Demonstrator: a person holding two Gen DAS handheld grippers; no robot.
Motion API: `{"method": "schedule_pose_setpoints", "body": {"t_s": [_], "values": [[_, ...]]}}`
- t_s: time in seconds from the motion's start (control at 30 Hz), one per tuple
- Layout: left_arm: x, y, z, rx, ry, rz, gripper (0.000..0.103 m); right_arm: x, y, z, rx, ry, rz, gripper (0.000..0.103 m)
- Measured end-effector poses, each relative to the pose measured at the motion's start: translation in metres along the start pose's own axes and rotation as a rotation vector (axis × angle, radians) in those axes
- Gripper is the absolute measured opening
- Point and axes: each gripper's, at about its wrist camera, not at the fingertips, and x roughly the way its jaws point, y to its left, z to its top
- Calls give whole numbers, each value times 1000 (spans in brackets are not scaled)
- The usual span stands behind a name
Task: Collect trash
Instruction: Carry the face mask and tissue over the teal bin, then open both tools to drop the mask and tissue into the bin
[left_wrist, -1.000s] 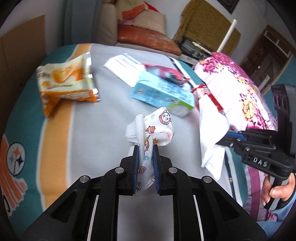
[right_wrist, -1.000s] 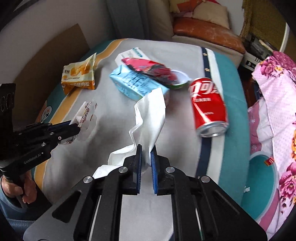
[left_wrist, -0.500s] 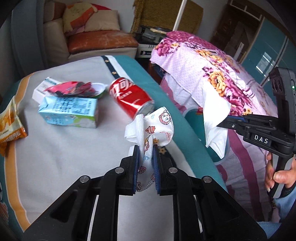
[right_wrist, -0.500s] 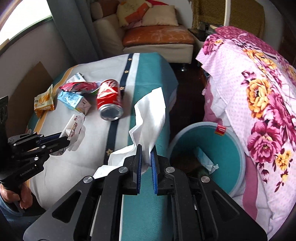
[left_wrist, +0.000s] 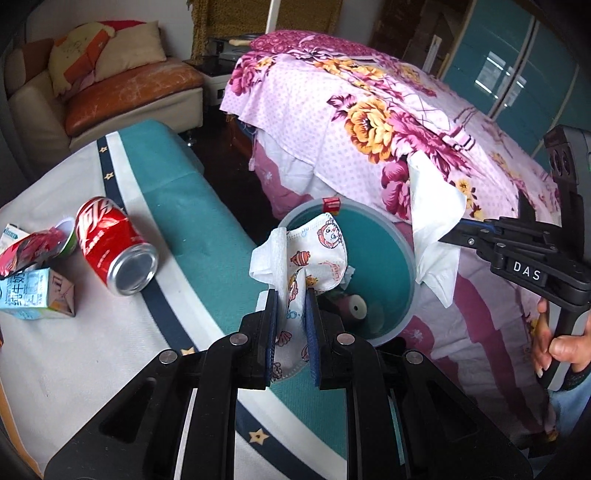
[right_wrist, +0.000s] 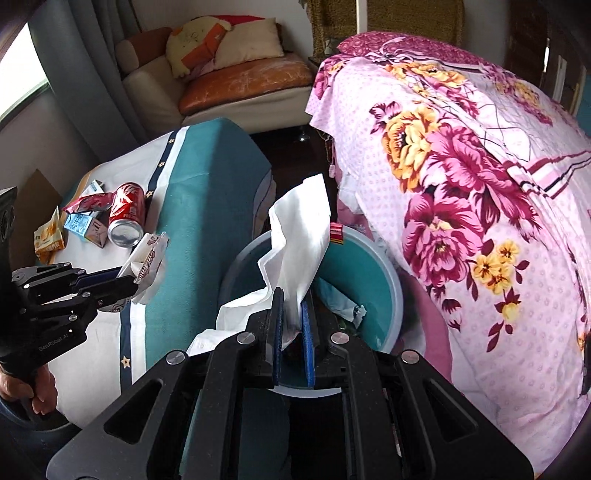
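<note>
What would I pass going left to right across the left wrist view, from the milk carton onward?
Milk carton → red can → patterned face mask in the left gripper → white tissue → right gripper.

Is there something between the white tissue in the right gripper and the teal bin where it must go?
Nothing visible. The white tissue hangs from the right gripper directly above the open teal bin.

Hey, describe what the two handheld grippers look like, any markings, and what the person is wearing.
Both are matte black, angular frames with silver pivot screws and two flat fingers faced with blue pads. The right gripper carries white "DAS" lettering on its side; the left gripper reads "GenRobot.AI". Each has a black pistol-style handle. A dark cuff over blue fabric shows at the right wrist.
</note>
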Motion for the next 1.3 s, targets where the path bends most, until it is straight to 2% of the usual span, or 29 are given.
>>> {"method": "schedule_pose_setpoints", "body": {"t_s": [0.47,0.53,0.6,0.7,0.9,1.17,1.3], "values": [[51,-39,24,30,79,-35,18,11,-46,-2,59,15,-7,9],[57,-39,27,22,84,-29,31,13,-49,-2,64,17,-7,9],[59,-38,28,11,80,-17,60,14,-50,-2,67,19,-6,9],[59,-31,29,-13,73,5,77,17,-51,-2,71,25,-6,10],[55,-22,28,-43,68,-10,80,21,-47,0,65,33,-6,10],[53,-23,27,-29,62,-23,81,24,-42,4,51,51,-15,12],[47,-17,22,-35,52,-16,87,28,-39,7,50,58,-18,13]]}}
